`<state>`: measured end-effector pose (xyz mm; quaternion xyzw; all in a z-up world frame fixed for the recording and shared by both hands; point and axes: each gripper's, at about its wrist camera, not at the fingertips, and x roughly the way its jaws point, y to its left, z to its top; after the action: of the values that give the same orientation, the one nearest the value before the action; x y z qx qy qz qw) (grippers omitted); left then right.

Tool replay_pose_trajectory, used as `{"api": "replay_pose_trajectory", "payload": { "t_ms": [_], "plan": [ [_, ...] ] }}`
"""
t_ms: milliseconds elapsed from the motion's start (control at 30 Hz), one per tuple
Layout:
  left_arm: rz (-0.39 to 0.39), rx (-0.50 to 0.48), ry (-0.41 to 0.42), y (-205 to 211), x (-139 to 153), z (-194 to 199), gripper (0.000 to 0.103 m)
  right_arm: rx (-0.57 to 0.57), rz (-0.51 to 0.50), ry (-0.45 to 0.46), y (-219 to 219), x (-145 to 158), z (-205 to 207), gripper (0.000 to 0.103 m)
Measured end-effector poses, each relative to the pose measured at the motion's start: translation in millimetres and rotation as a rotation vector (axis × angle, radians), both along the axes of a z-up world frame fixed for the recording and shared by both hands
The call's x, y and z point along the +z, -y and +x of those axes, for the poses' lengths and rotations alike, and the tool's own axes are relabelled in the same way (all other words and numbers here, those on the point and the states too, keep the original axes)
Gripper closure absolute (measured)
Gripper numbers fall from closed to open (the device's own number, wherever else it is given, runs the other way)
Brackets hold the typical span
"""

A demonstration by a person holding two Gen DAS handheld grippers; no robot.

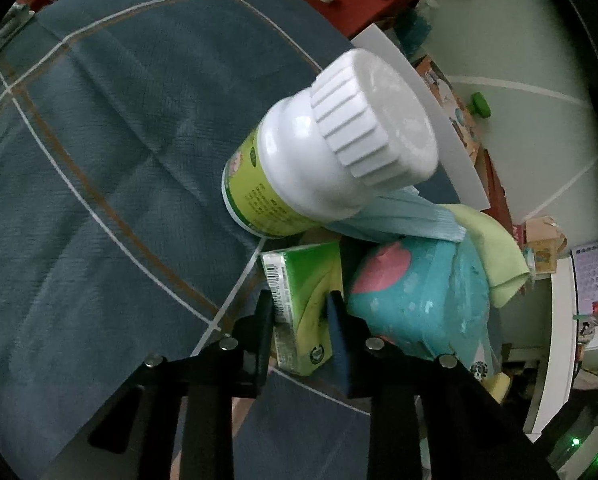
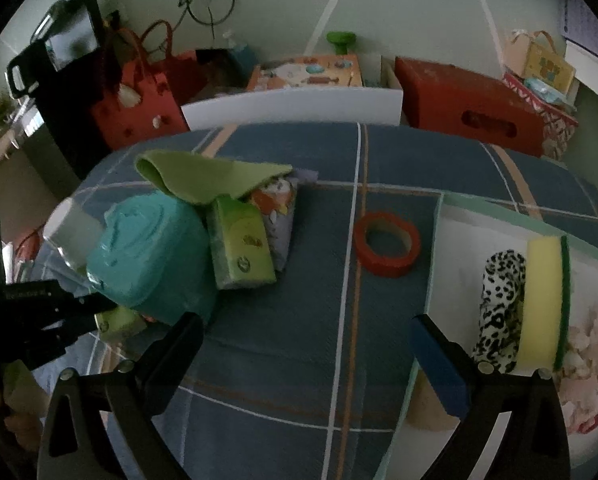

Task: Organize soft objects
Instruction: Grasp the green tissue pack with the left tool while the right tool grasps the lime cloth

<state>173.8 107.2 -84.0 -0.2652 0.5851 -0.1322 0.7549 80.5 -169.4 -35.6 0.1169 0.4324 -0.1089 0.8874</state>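
A white-capped bottle [image 1: 323, 152] with a green label lies tilted on the checked blue bedspread [image 1: 99, 160] just ahead of the left tongs, a red tape roll [image 2: 387, 246] lies ahead between the right tongs, and a red box [image 2: 471, 108] stands beyond.

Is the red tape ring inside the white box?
No, the red tape ring lies on the blue checked cloth, beside the white box.

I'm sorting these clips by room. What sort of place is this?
Probably a bedroom or living space at home: the work surface is a plaid bedsheet, with red bags and a red storage box on the floor beyond.
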Motion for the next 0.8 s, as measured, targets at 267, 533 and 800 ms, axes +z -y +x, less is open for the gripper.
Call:
{"api": "replay_pose_trajectory", "payload": {
  "t_ms": [267,533,800],
  "plan": [
    [-0.044,0.005,0.045,-16.2,18.2,-16.9,0.076,0.029,-0.028,0.140,-4.4,24.5,-2.9,0.000],
    [-0.076,-0.017,0.055,-17.6,29.1,-18.7,0.076,0.083,-0.059,0.203,-19.2,42.0,17.8,0.000],
    [-0.066,-0.019,0.116,-21.1,46.8,-22.6,0.076,0.167,-0.108,0.206,-45.0,42.0,48.7,0.010]
  ]
}}
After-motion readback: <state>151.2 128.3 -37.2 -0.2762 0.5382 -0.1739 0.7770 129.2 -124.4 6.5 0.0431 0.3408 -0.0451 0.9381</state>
